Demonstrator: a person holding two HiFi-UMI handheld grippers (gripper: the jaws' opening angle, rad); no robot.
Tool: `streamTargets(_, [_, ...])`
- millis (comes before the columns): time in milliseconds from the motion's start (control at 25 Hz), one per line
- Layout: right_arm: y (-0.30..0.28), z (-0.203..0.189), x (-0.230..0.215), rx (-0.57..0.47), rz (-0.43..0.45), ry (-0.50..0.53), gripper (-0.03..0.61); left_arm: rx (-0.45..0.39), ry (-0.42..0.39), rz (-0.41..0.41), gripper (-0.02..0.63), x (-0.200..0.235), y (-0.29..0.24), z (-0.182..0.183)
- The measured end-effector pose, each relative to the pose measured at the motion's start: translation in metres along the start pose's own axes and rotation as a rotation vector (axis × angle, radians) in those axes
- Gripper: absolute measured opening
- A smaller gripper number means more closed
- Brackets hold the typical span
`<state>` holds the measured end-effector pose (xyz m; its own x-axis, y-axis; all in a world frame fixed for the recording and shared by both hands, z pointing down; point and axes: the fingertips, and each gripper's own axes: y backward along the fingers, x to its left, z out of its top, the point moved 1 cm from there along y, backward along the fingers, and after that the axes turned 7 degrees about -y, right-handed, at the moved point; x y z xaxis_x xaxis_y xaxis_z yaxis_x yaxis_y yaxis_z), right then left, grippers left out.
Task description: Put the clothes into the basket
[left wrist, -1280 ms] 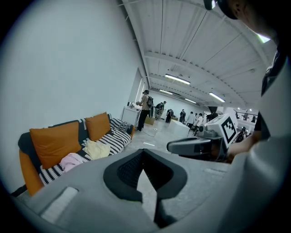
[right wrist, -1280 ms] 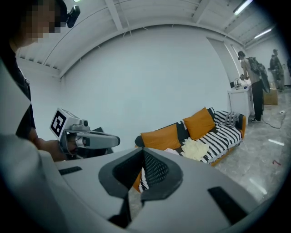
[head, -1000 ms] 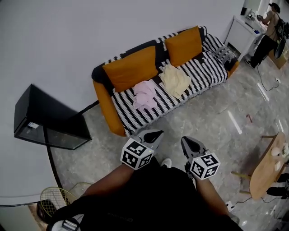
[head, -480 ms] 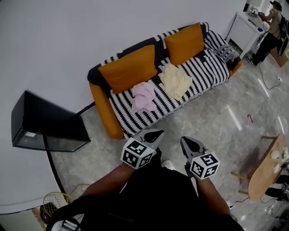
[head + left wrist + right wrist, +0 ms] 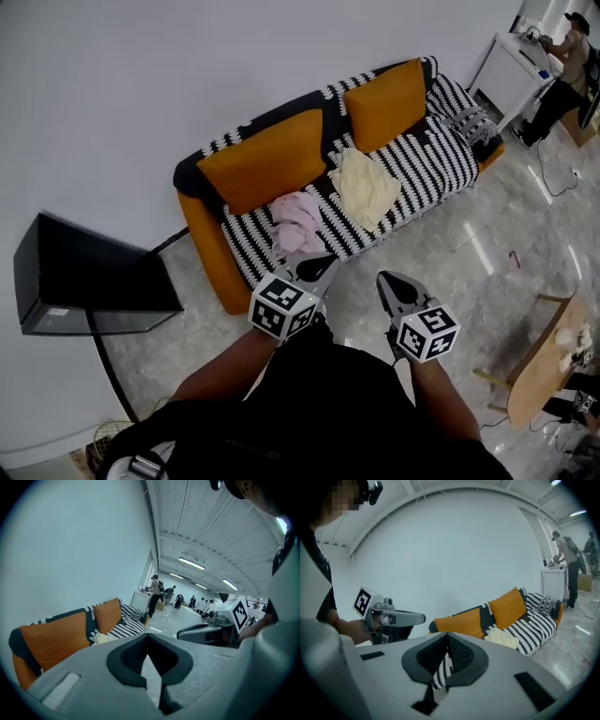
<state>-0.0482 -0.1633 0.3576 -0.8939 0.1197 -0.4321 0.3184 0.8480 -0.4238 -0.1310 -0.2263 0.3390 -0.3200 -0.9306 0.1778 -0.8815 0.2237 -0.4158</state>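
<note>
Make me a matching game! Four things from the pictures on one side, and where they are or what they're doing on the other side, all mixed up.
Things:
1. pink clothes
2. pale yellow clothes
3. orange cushions
4. right gripper

Places or states:
A. propped against the back of the sofa
B. shut, holding nothing
C. on the seat, in front of the longer cushion
D. on the seat, in front of the shorter cushion

Pairs: 1-C, 2-D, 3-A, 4-B

Orange sofa [image 5: 422, 164] with striped cover, against white wall [image 5: 141, 94], ahead of left gripper [image 5: 317, 268]; grey marbled floor [image 5: 450, 253] beneath.
</note>
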Motion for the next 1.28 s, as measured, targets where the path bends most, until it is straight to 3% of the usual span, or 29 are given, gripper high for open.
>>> streamTargets(360, [-0.056, 0.029, -0.004, -0.023, -0.034, -0.029, 0.015, 0.015, -0.012, -0.010, 0.000, 0.070, -0.007, 0.010])
streamTargets(800, [-0.084, 0.054, -0.036, -0.005, -0.055, -0.026, 0.015, 0.020, 0.027, 0.000, 0.000, 0.100, -0.026, 0.011])
streamTargets(1280, [-0.172, 0.092, -0.111, 0.104, 0.034, 0.008, 0.015, 0.085, 0.082, 0.123, 0.000, 0.161, -0.081, 0.021])
